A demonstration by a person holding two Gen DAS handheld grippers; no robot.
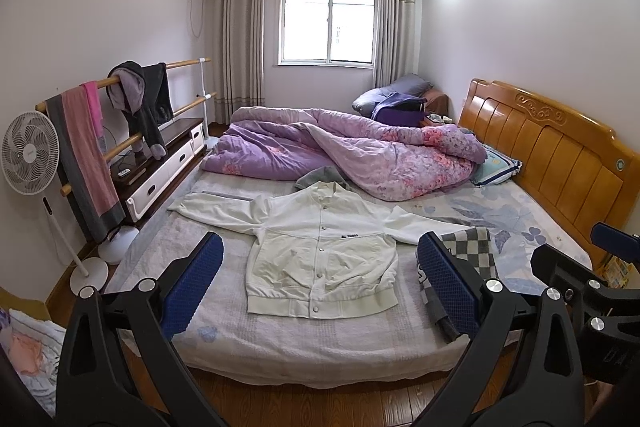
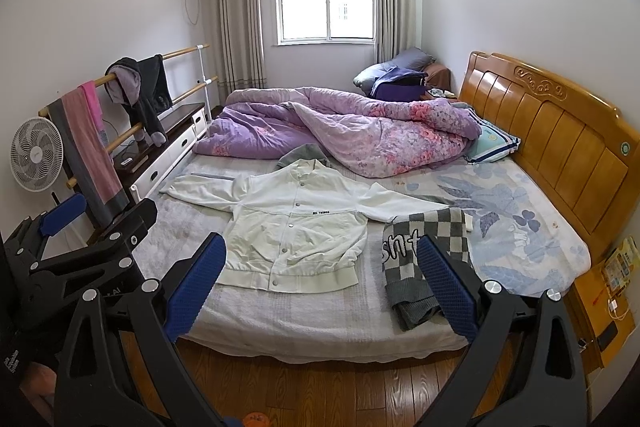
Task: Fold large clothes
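A white button-front jacket (image 1: 320,251) lies flat and face up on the bed, sleeves spread to both sides; it also shows in the right wrist view (image 2: 296,227). A folded grey-and-white checkered garment (image 2: 424,255) lies to its right, also seen in the left wrist view (image 1: 472,251). My left gripper (image 1: 320,283) is open and empty, held above the bed's near edge in front of the jacket. My right gripper (image 2: 320,287) is open and empty, held above the near edge between the jacket and the checkered garment.
A rumpled purple floral quilt (image 1: 344,151) and a grey garment (image 1: 320,177) lie behind the jacket. A wooden headboard (image 1: 560,151) is at right. A clothes rack (image 1: 120,115), a fan (image 1: 30,153) and a low cabinet (image 1: 168,167) stand at left. Wood floor (image 2: 320,383) lies below.
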